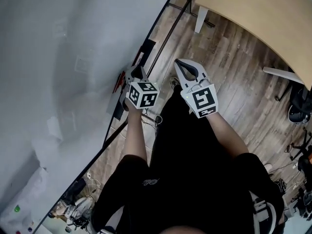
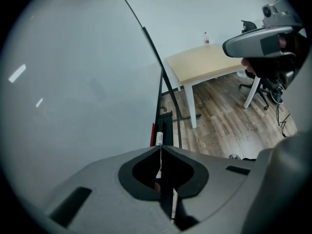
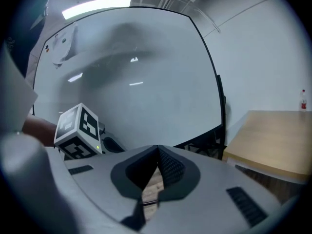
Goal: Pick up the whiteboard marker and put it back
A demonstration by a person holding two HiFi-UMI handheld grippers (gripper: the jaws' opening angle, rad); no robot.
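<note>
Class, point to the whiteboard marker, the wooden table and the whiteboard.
whiteboard marker (image 2: 159,137), left gripper view, white barrel.
wooden table (image 2: 209,62), left gripper view, tabletop.
whiteboard (image 2: 83,82), left gripper view, bare surface.
</note>
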